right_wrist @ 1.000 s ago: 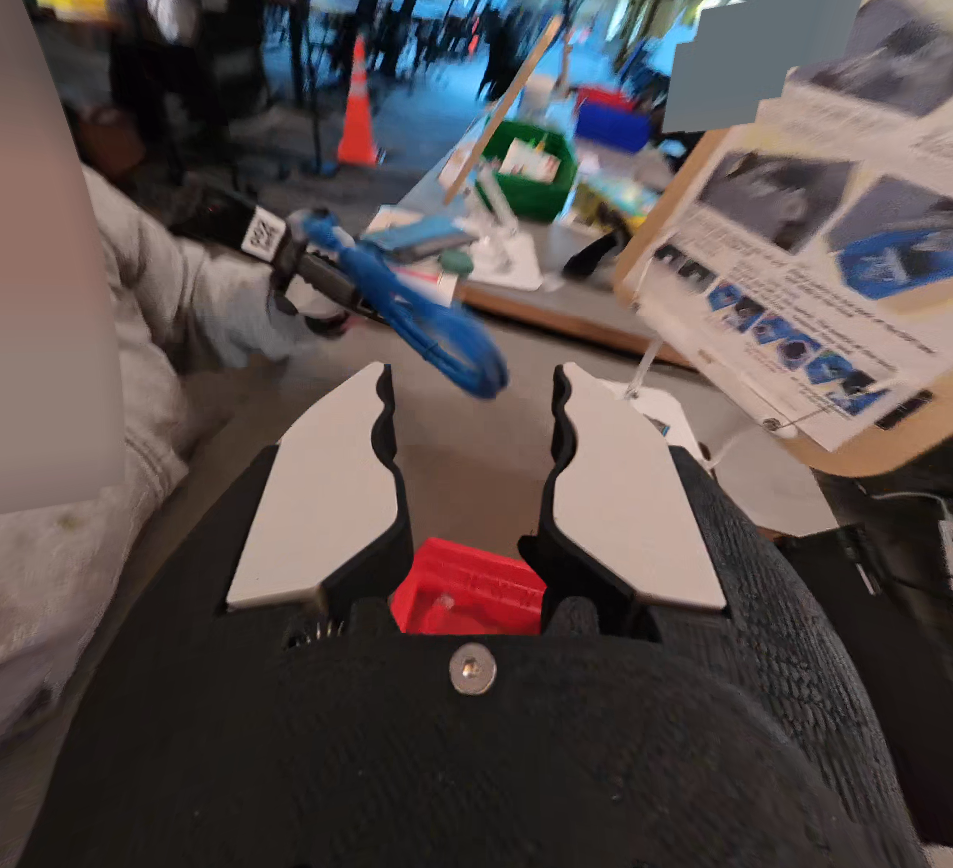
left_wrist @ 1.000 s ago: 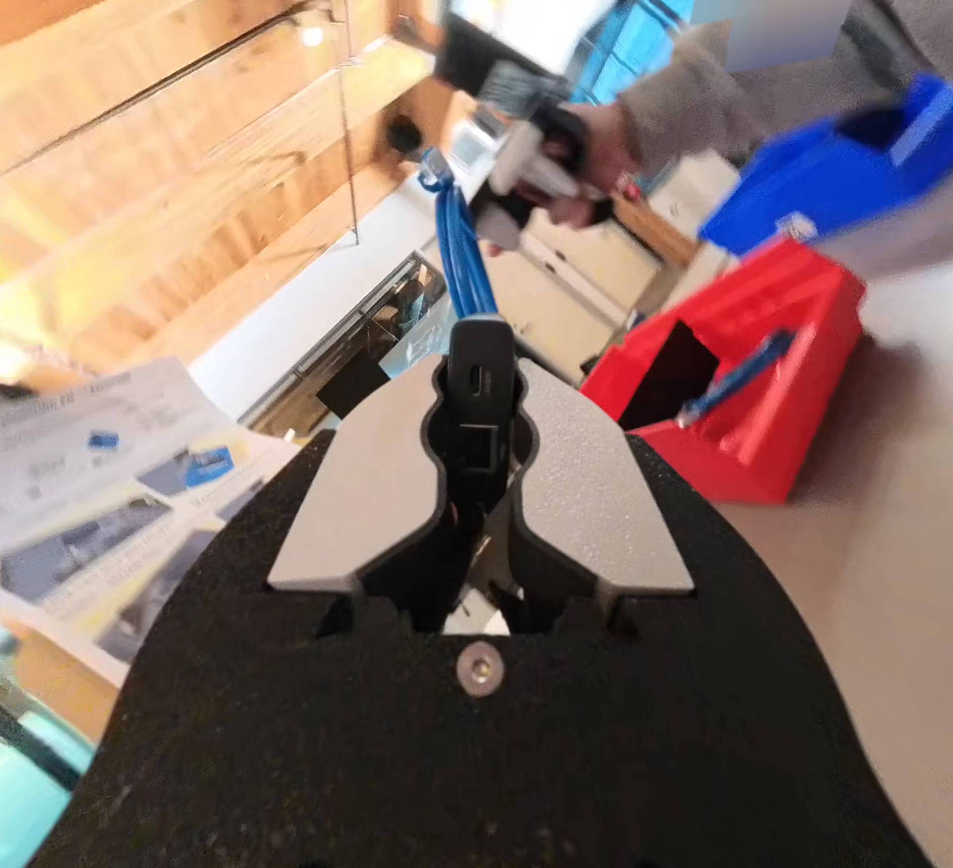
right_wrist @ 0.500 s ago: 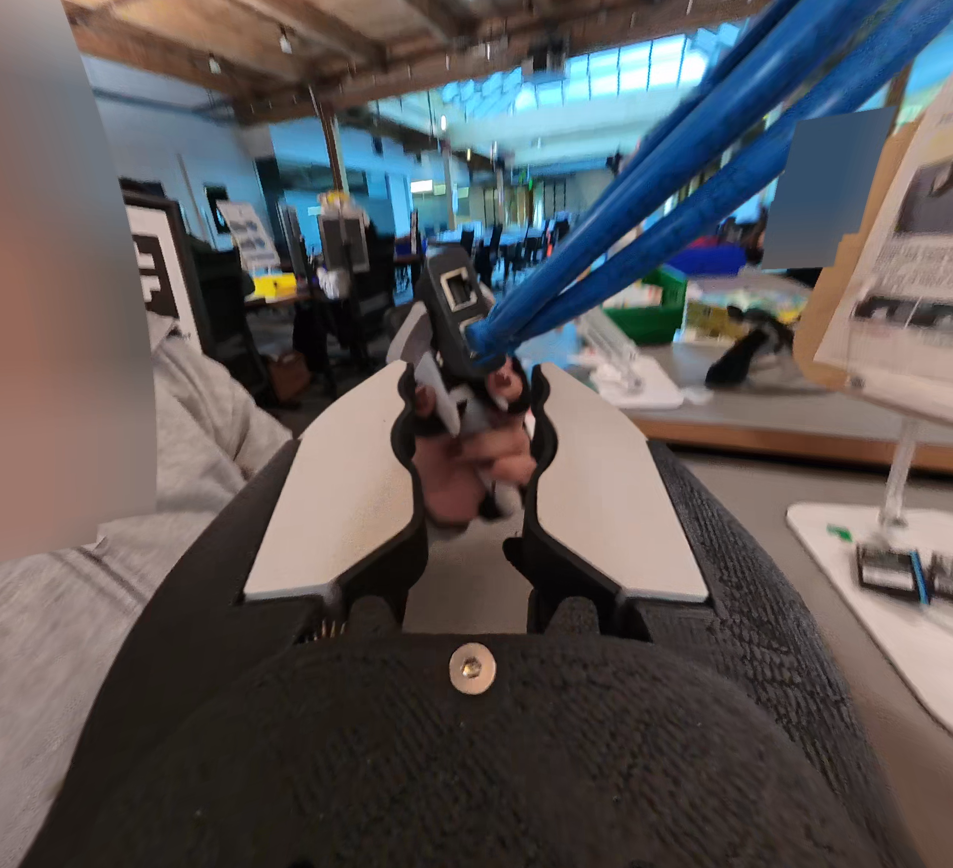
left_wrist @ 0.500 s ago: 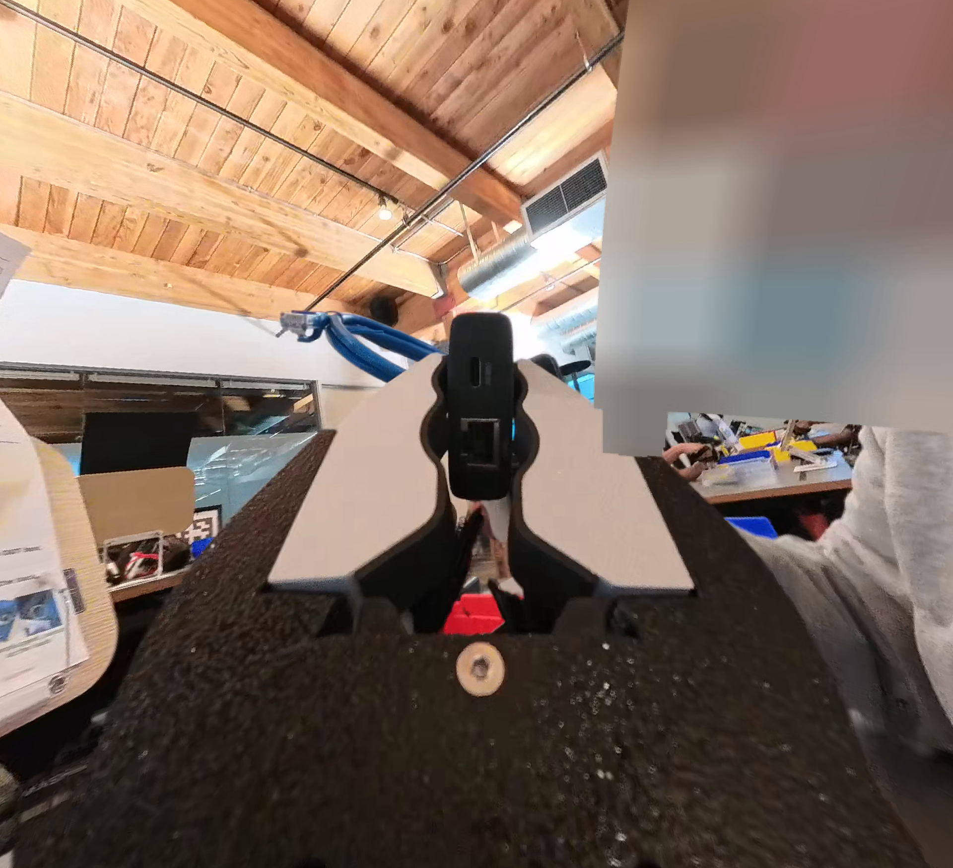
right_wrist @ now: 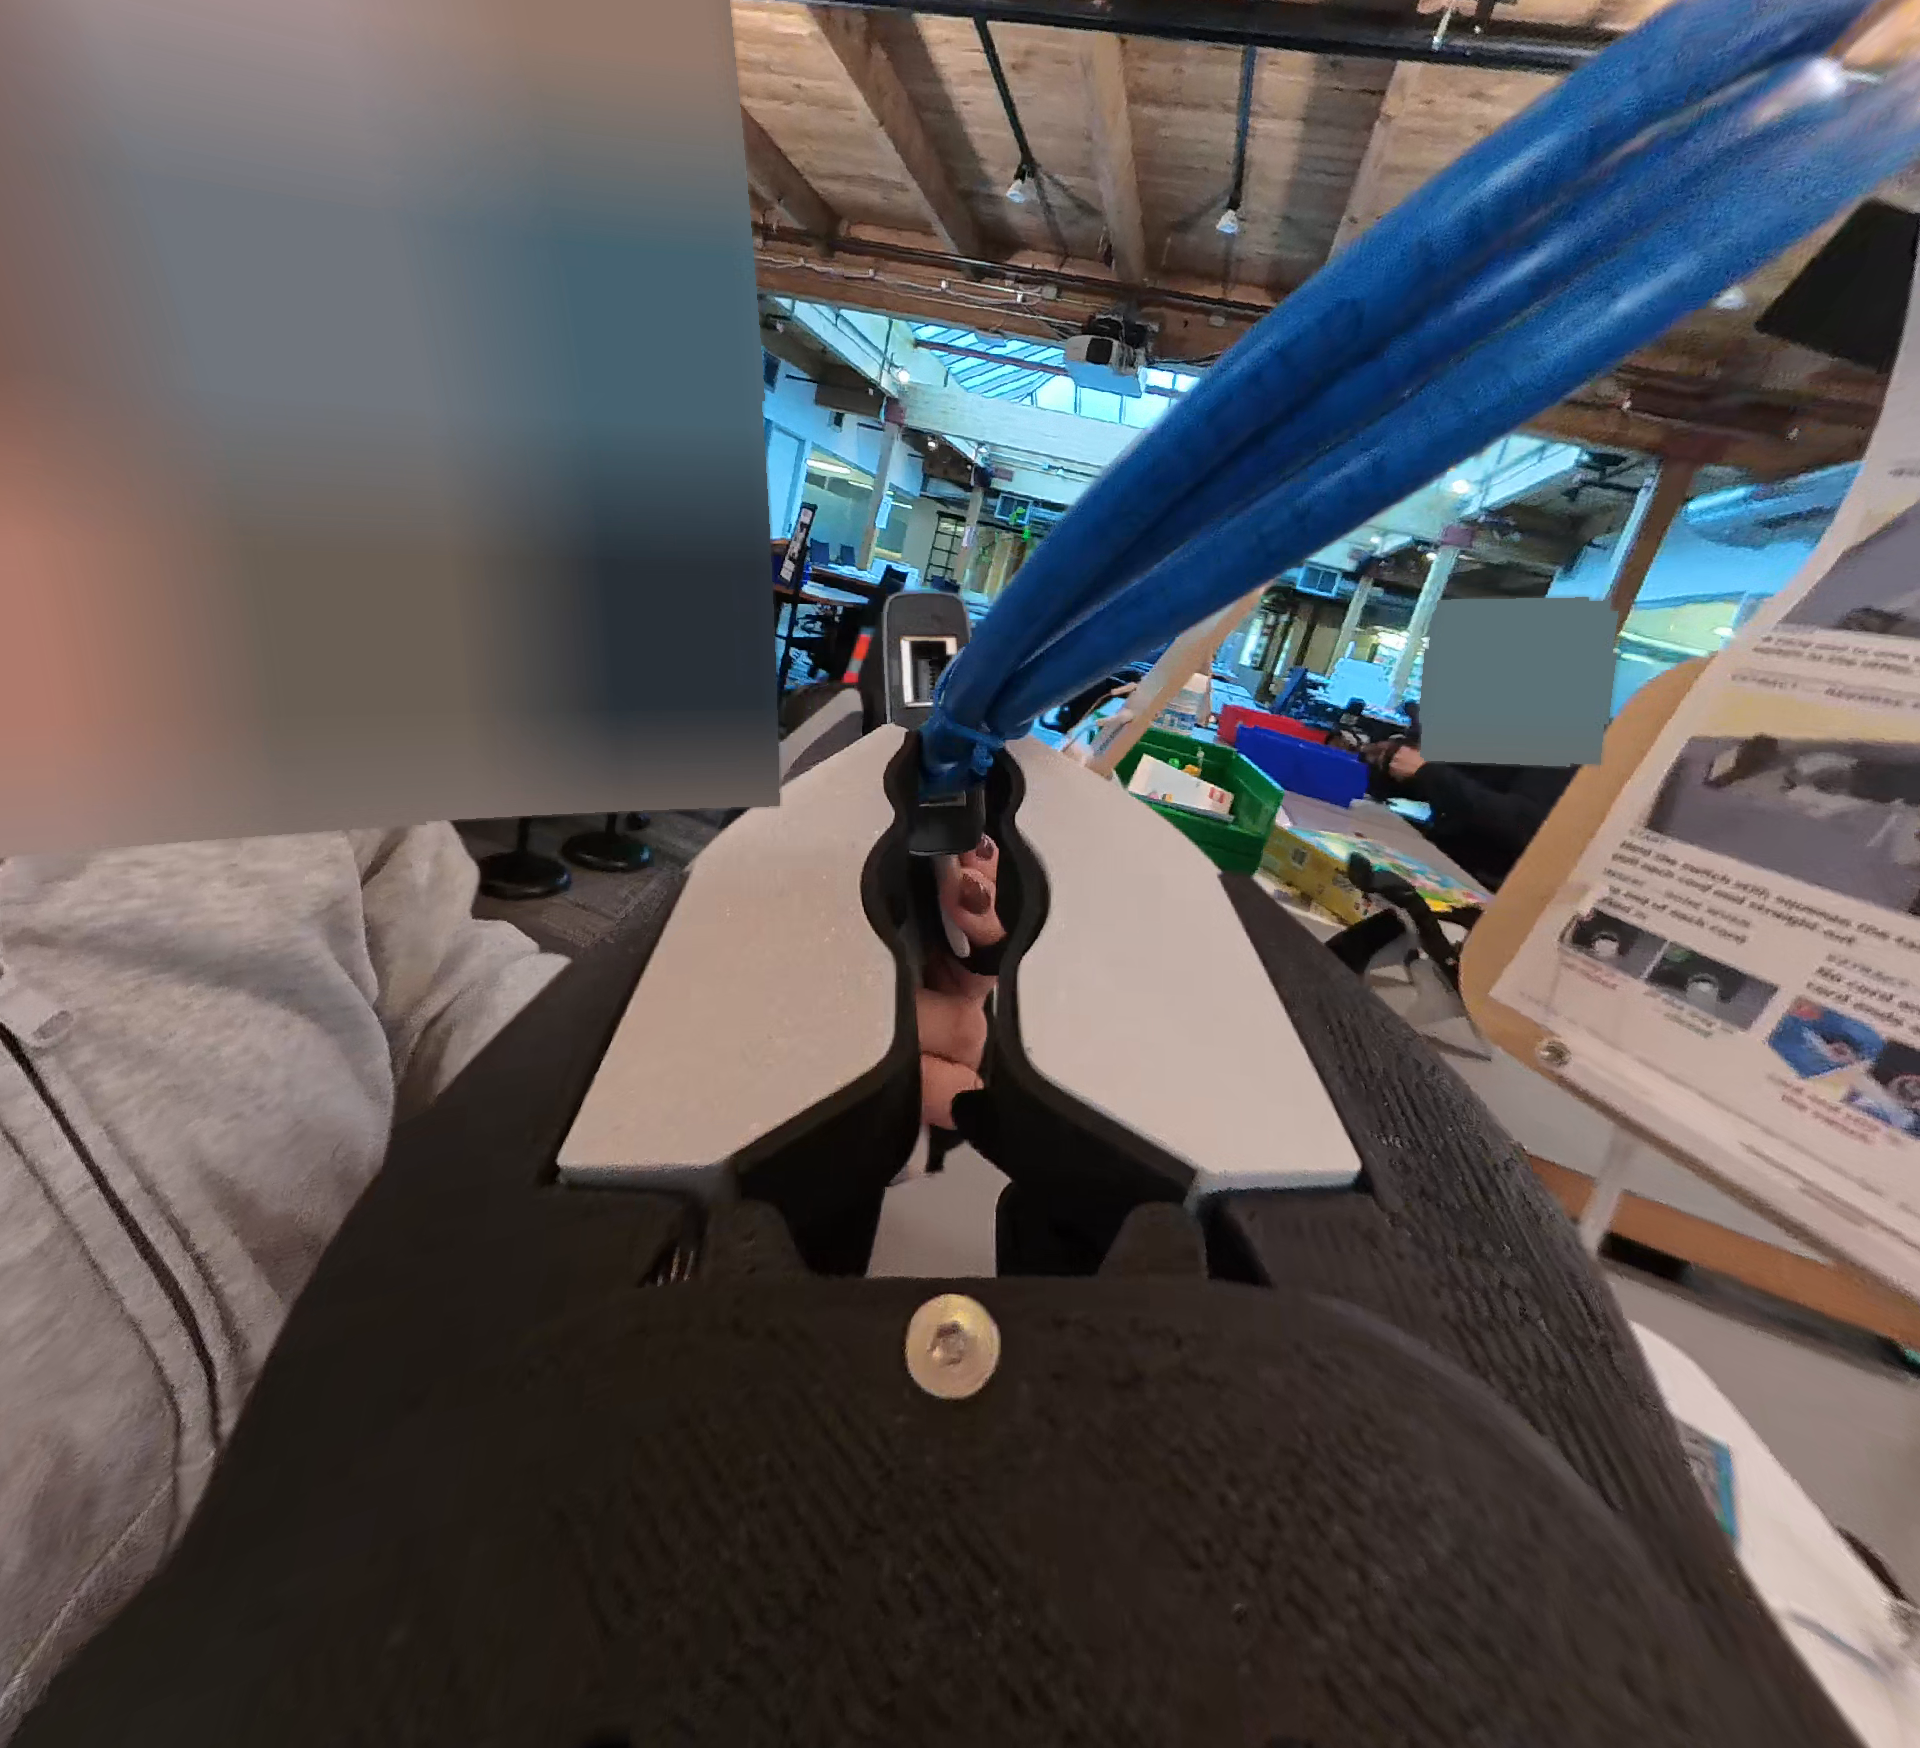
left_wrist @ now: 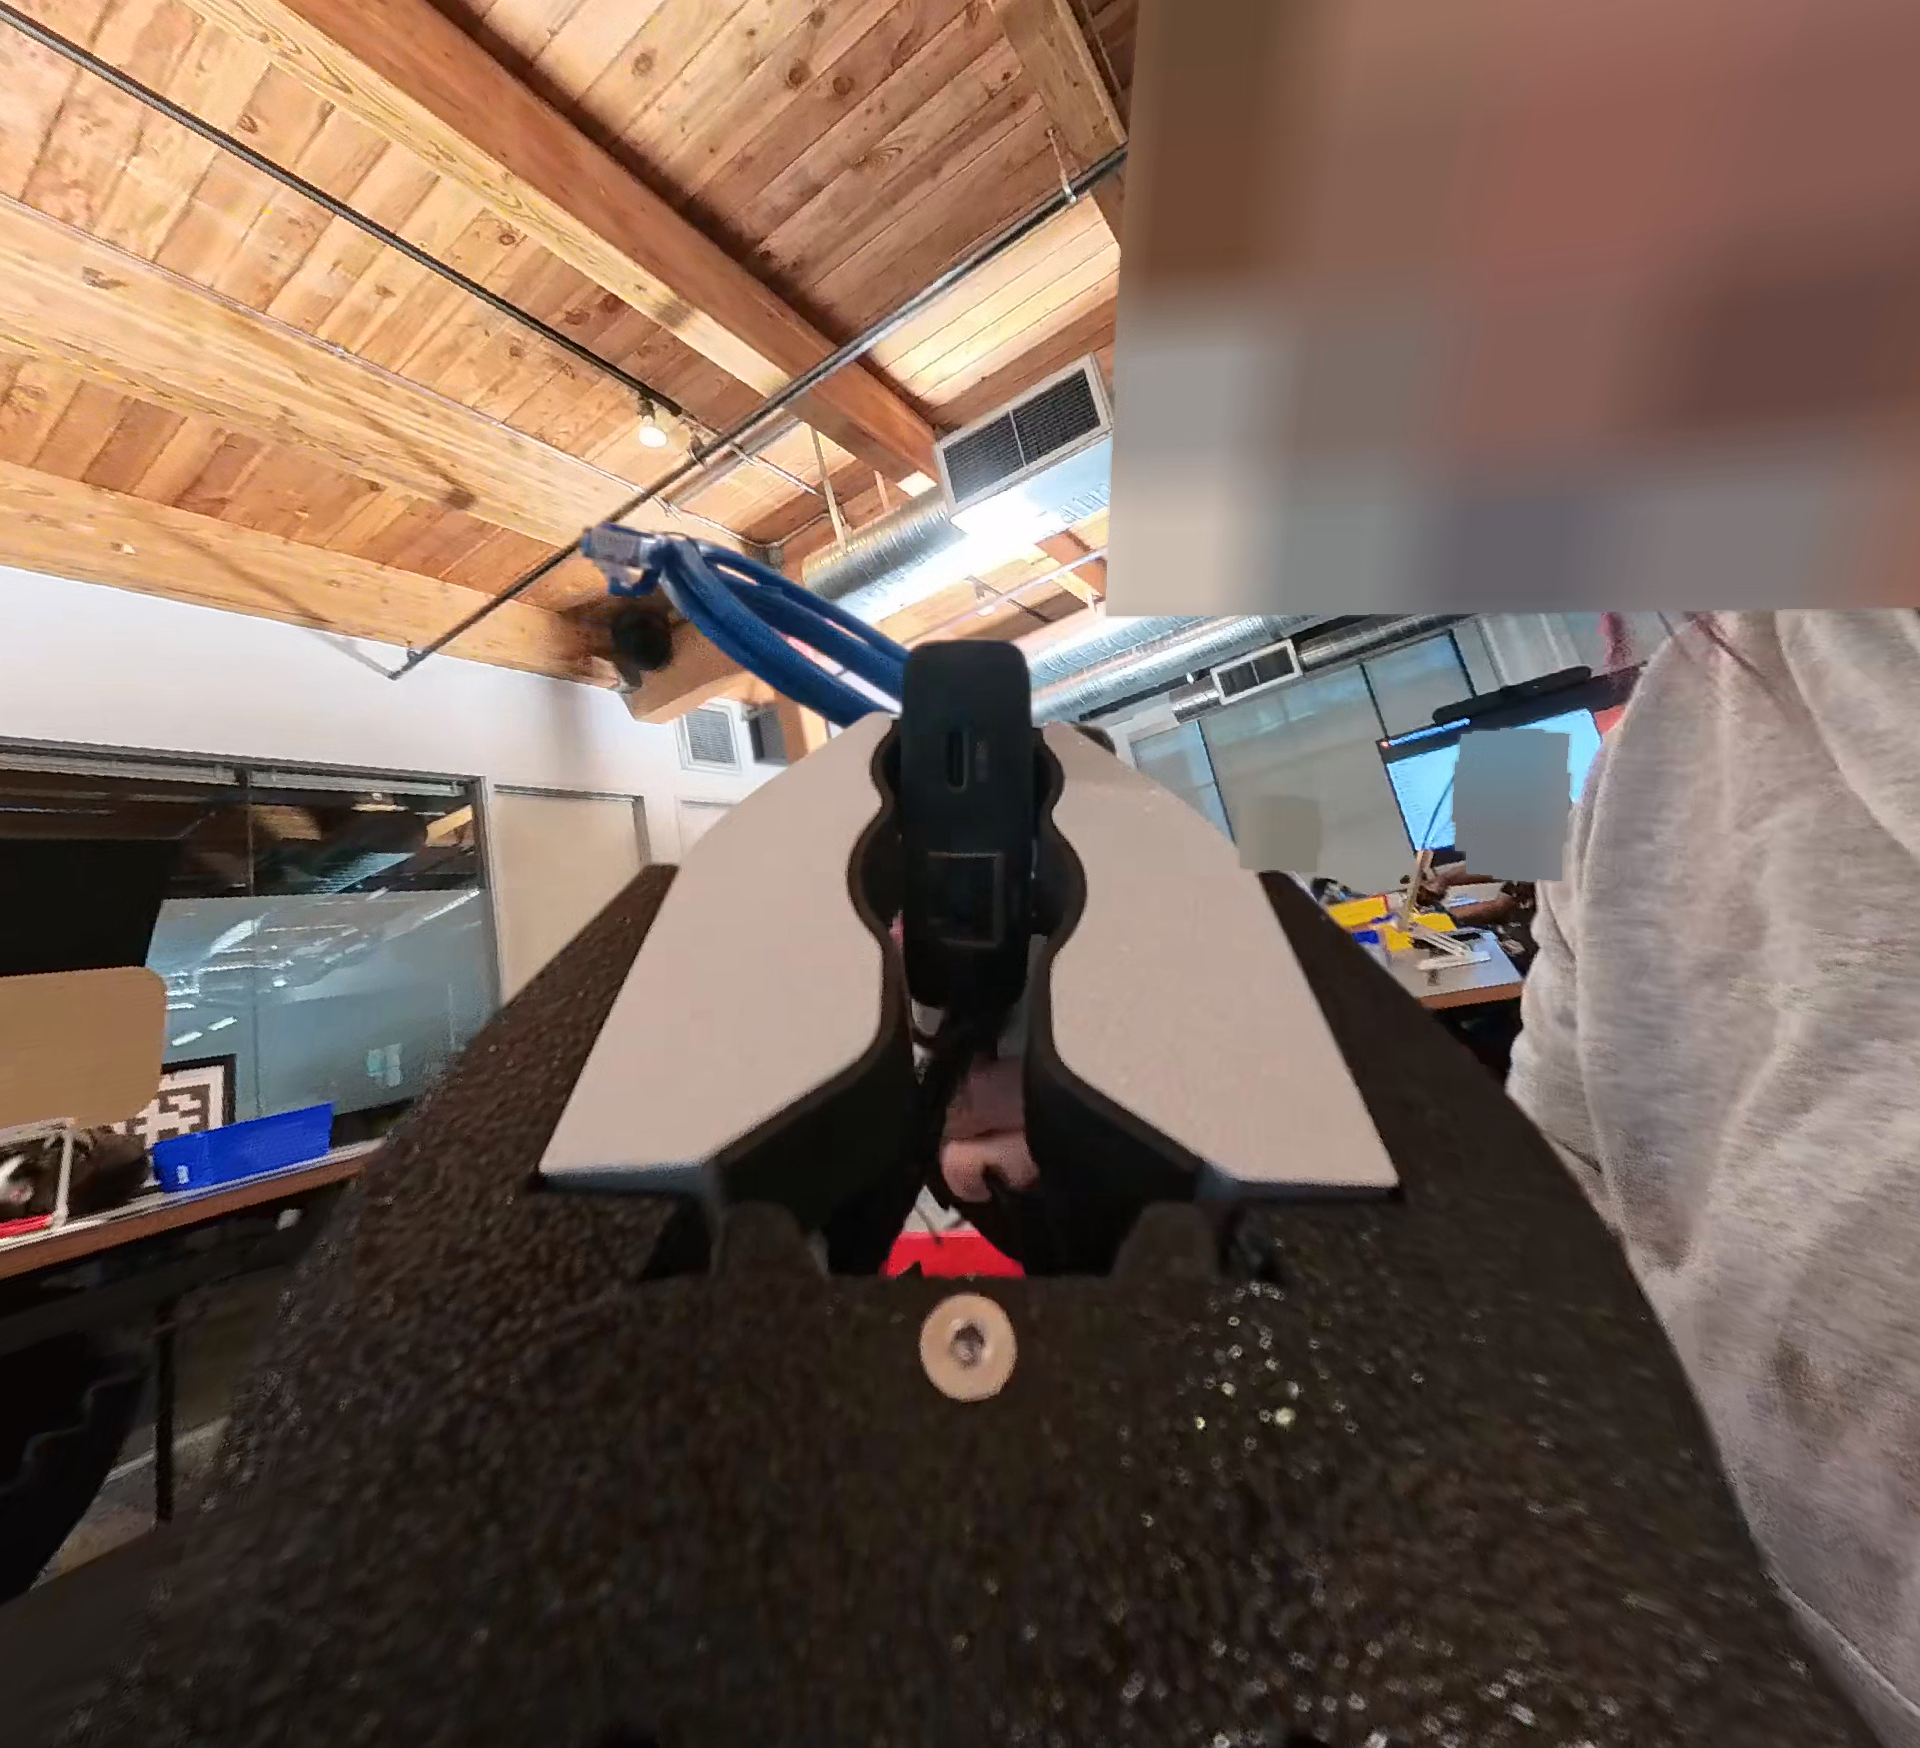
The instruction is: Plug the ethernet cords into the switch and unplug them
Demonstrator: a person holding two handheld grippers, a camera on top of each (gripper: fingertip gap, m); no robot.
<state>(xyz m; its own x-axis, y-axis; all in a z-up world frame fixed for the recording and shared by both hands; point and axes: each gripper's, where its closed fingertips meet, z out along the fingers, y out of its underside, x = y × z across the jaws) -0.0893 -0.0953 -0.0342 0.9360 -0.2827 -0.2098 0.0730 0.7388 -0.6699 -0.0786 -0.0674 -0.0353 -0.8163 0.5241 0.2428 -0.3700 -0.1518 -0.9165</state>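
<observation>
Your left gripper (left_wrist: pixel 966 825) was closed on a small black adapter (left_wrist: pixel 964 799), pinched upright between the pads with its two ports facing the camera, probably so a socket stayed reachable. Your right gripper (right_wrist: pixel 954 789) was nearly closed on the bound end of a bundled blue cable (right_wrist: pixel 1382 379), right at its tie, with the loops fanning up and to the right. In the right wrist view the adapter sat just beyond that cable end, socket towards it. A free cable plug (left_wrist: pixel 618 547) stuck out to the far left. Your grey sleeve (right_wrist: pixel 177 1023) lay near left, an instruction board (right_wrist: pixel 1766 867) right, and a green bin (right_wrist: pixel 1205 779) far behind.
</observation>
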